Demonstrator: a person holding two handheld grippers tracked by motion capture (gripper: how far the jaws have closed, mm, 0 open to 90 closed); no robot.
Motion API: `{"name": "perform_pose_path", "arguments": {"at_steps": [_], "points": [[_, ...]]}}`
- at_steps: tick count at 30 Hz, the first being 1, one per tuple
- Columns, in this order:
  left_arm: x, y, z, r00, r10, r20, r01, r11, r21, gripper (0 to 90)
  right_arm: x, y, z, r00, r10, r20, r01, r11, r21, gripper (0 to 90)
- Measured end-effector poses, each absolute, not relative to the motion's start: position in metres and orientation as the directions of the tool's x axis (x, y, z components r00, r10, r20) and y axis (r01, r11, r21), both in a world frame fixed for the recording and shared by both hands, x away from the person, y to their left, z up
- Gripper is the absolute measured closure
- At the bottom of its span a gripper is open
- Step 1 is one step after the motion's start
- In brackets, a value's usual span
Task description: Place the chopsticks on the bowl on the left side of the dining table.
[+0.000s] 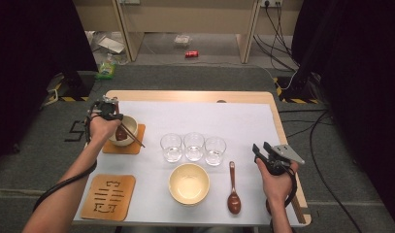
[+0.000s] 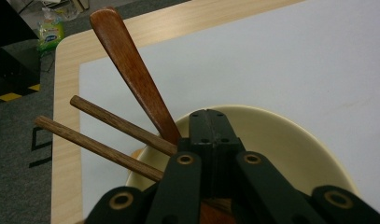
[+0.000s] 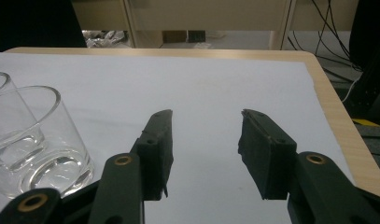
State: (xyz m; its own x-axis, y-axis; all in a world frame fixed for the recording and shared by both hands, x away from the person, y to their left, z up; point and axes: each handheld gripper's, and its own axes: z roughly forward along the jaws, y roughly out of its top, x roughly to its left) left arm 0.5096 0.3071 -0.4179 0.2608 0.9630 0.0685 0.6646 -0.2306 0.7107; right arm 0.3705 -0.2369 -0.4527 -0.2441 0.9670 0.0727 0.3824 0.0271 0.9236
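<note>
The left tool (image 2: 211,121) hangs over a cream bowl (image 2: 290,135) with its jaws pressed flat together, nothing visibly pinched at their tips; the right tool (image 3: 204,140) waits with its jaws apart and empty above the bare white sheet (image 3: 215,84), just beside a clear glass (image 3: 36,140). Seen from the left tool's own camera, a dark wooden spoon (image 2: 131,65) leans up out of the bowl and a pair of chopsticks (image 2: 108,133) lies across its rim, both just beside the closed jaws. From above, that bowl (image 1: 128,127) sits on an orange mat (image 1: 137,145) at the left of the worktop (image 1: 195,96), and the left tool (image 1: 107,110) is poised over its far edge.

The step in hand looks like setting this place. To do it well, the closed jaws should come away straight and slowly, clear of the spoon handle, since a brush against it could tip the spoon or roll the chopsticks off the rim. A second bowl (image 1: 189,183), a second spoon (image 1: 233,187) and an empty patterned mat (image 1: 108,196) lie nearer the person.
</note>
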Motion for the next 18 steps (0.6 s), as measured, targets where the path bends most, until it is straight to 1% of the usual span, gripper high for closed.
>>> {"name": "perform_pose_path", "arguments": {"at_steps": [18], "points": [[0.5073, 0.3155, -0.4208, 0.24, 0.967, 0.088, 0.687, -0.233, 0.688, 89.8, 0.3706, -0.2384, -0.4524, -0.243, 0.968, 0.068, 0.381, 0.031, 0.924, 54.2]]}}
